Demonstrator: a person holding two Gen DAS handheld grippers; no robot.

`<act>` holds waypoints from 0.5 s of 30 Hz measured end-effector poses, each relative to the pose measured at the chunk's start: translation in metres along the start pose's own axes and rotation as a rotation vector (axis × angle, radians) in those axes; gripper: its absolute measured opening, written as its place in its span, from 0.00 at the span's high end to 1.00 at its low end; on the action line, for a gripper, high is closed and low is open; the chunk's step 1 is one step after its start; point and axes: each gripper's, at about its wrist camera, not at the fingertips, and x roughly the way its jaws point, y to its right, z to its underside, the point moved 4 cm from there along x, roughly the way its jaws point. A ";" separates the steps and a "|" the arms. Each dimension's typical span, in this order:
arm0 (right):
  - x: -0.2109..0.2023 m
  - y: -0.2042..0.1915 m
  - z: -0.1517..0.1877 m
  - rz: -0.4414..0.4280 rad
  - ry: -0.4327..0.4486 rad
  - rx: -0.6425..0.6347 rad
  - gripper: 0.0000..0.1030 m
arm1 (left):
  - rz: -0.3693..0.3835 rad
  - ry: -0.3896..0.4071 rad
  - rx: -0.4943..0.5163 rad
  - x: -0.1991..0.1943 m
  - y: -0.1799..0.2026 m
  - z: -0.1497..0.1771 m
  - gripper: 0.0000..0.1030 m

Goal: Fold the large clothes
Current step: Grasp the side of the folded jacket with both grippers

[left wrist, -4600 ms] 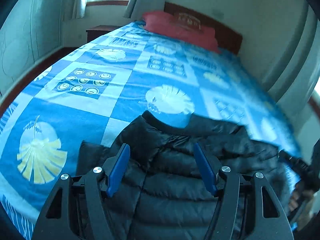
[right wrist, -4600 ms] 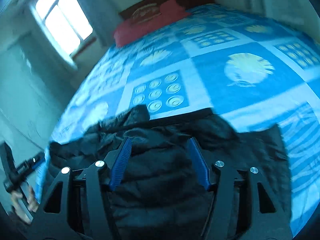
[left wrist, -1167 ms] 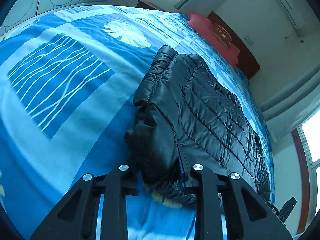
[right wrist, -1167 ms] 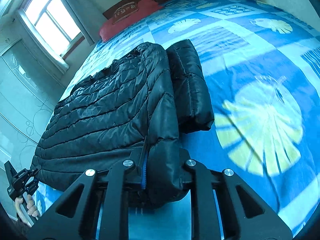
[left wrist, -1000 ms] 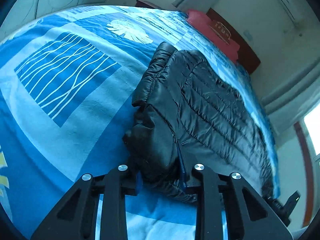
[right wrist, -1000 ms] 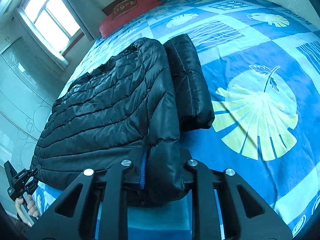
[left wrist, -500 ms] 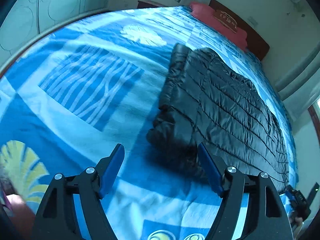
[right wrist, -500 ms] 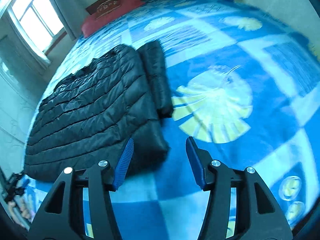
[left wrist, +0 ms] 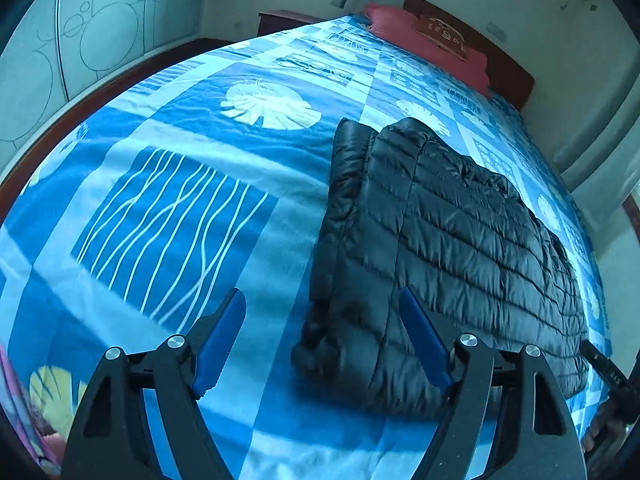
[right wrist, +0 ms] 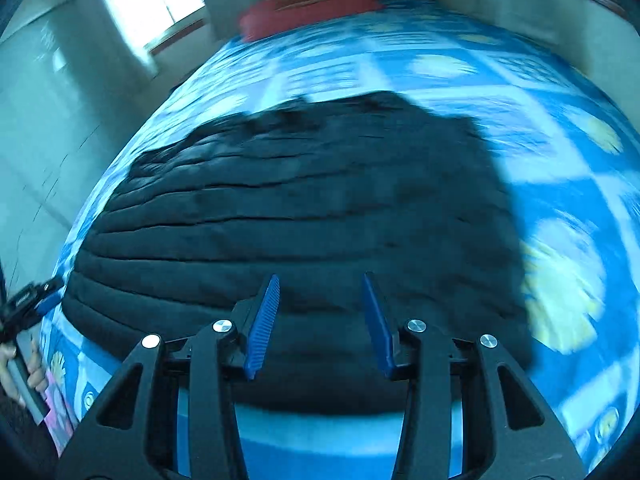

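Observation:
A black quilted puffer jacket point(left wrist: 448, 240) lies flat on the blue patterned bedspread point(left wrist: 172, 208), with one sleeve folded along its left side. My left gripper point(left wrist: 322, 320) is open and empty, held just above the jacket's near left corner. In the right wrist view the jacket point(right wrist: 304, 216) fills the middle, blurred by motion. My right gripper point(right wrist: 322, 308) is open and empty, above the jacket's near hem. The other gripper shows at the left edge of the right wrist view point(right wrist: 24, 304).
A red pillow point(left wrist: 428, 44) and dark wooden headboard point(left wrist: 496, 60) are at the far end of the bed. A window point(right wrist: 148, 4) is behind on the left. A wardrobe wall point(left wrist: 60, 52) runs along the left bed edge. Bedspread point(right wrist: 568, 216) extends right of the jacket.
Both grippers let go of the jacket's near corners, opened and drew back. The jacket now lies flat on the bed. The right gripper has swung left over the hem.

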 end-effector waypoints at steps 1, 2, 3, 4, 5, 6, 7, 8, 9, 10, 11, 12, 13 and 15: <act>0.007 -0.011 -0.007 -0.007 -0.003 -0.017 0.59 | -0.010 0.000 0.007 0.003 0.002 -0.004 0.24; 0.013 -0.020 -0.014 -0.015 -0.004 -0.028 0.59 | -0.014 -0.002 0.017 0.007 0.004 -0.007 0.24; 0.020 -0.030 -0.023 -0.021 0.001 -0.035 0.59 | -0.020 -0.004 0.027 0.010 0.006 -0.011 0.24; 0.026 -0.038 -0.032 -0.018 0.010 -0.044 0.59 | -0.028 -0.003 0.035 0.011 0.008 -0.013 0.24; 0.033 -0.046 -0.041 -0.017 0.012 -0.052 0.59 | -0.038 -0.004 0.041 0.013 0.009 -0.015 0.24; 0.038 -0.050 -0.046 -0.022 0.013 -0.055 0.59 | -0.041 -0.006 0.047 0.015 0.011 -0.017 0.24; 0.045 -0.056 -0.051 -0.025 0.015 -0.059 0.59 | -0.037 -0.008 0.052 0.018 0.013 -0.020 0.24; 0.050 -0.059 -0.054 -0.025 0.014 -0.062 0.59 | -0.036 -0.011 0.054 0.020 0.015 -0.021 0.24; 0.059 -0.062 -0.056 -0.021 0.006 -0.068 0.59 | -0.035 -0.012 0.055 0.023 0.016 -0.023 0.24; 0.069 -0.063 -0.057 -0.015 -0.004 -0.071 0.59 | -0.032 -0.017 0.054 0.026 0.017 -0.025 0.24; 0.079 -0.064 -0.057 -0.007 -0.018 -0.074 0.59 | -0.029 -0.022 0.051 0.030 0.017 -0.026 0.24; 0.095 -0.064 -0.053 0.013 -0.054 -0.081 0.59 | -0.026 -0.028 0.050 0.034 0.018 -0.028 0.24; 0.110 -0.063 -0.048 0.027 -0.083 -0.087 0.57 | -0.029 -0.037 0.050 0.040 0.018 -0.029 0.24; 0.118 -0.062 -0.042 0.039 -0.061 -0.098 0.57 | -0.028 -0.051 0.055 0.047 0.019 -0.032 0.24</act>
